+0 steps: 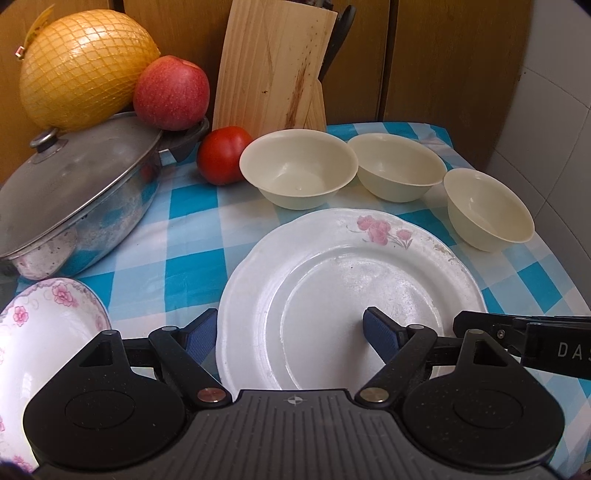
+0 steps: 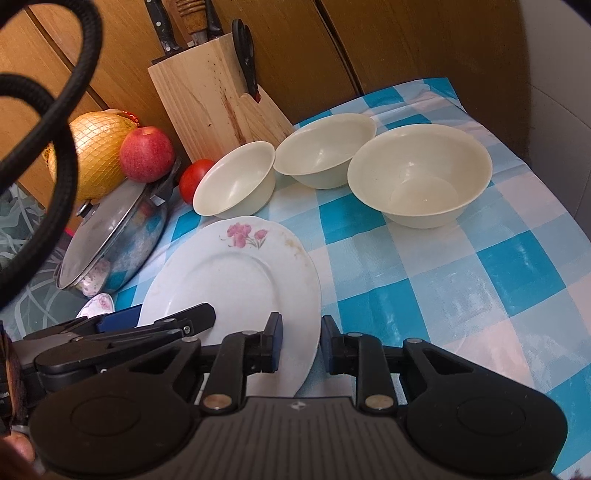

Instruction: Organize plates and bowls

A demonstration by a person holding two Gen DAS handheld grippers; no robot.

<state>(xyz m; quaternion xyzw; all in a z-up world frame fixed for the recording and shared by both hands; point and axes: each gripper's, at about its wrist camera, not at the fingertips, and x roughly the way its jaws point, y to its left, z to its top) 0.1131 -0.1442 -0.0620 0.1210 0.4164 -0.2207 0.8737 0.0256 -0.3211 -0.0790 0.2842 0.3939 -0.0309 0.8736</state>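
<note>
My right jaws (image 2: 301, 345) stand narrow astride the near rim of the flowered plate (image 2: 236, 280) on the bench (image 2: 461, 280); whether the pads press it, I cannot tell. My left jaws (image 1: 291, 338) gape wide over its other edge, holding nothing. Stiff, glossy, breakable china, I judge: best pinched at the rim.

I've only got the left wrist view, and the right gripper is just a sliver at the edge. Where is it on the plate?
Observer: The right gripper straddles the near right rim of the plate, with one jaw over the plate and one outside it.
Operator: Is it clamped?
Observer: The jaws stand narrow, but a gap shows beside the rim. I cannot tell whether they pinch it.
Operator: The top of the knife block is cut off for me. Is anything in it?
Observer: Yes, knife handles stick out of the top of the knife block.
</note>
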